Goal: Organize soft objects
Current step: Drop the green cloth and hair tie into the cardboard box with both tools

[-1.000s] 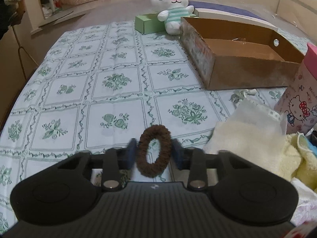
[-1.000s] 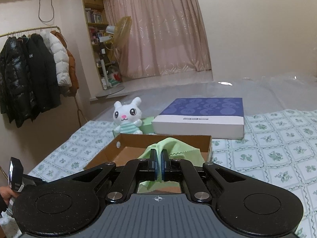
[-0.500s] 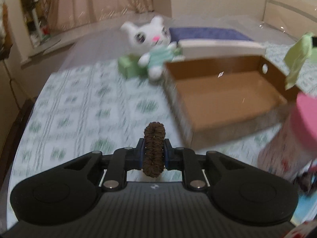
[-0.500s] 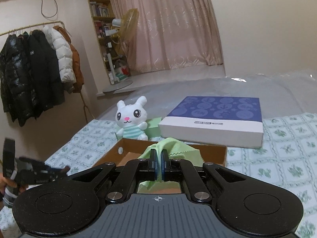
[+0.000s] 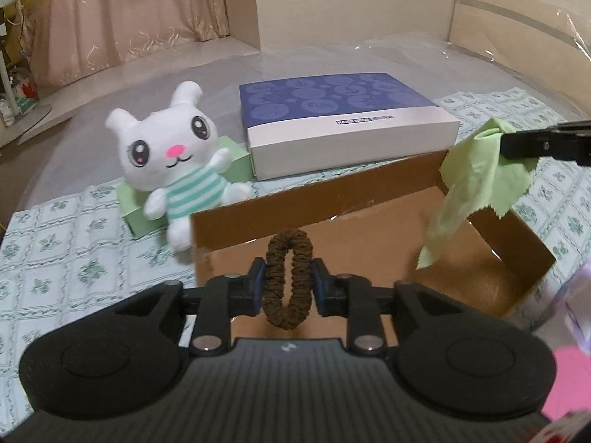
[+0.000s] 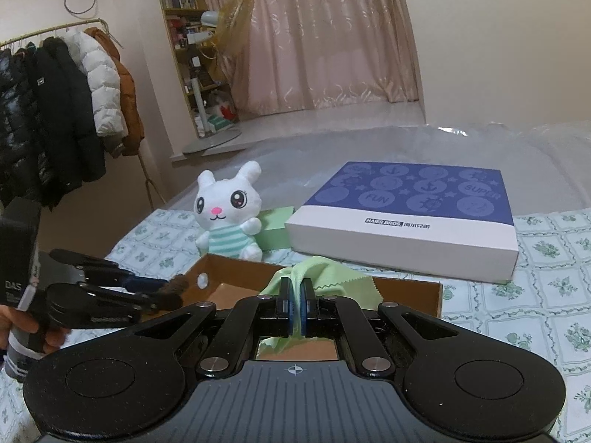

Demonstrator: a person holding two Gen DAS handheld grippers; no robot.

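A second ago the left gripper (image 5: 288,288) sat low over the tablecloth with the hair tie (image 5: 289,278) loose between wide fingers; now it pinches the tie and hangs over the cardboard box (image 5: 332,192), which fills the middle of its frame. The green cloth (image 5: 476,181), then out of that view, now dangles at the right edge. In the right wrist view, the left gripper has come in from the lower left corner to the box's near corner.

Blue gift box (image 6: 413,214), coats on rack (image 6: 55,110), fan (image 6: 231,18).
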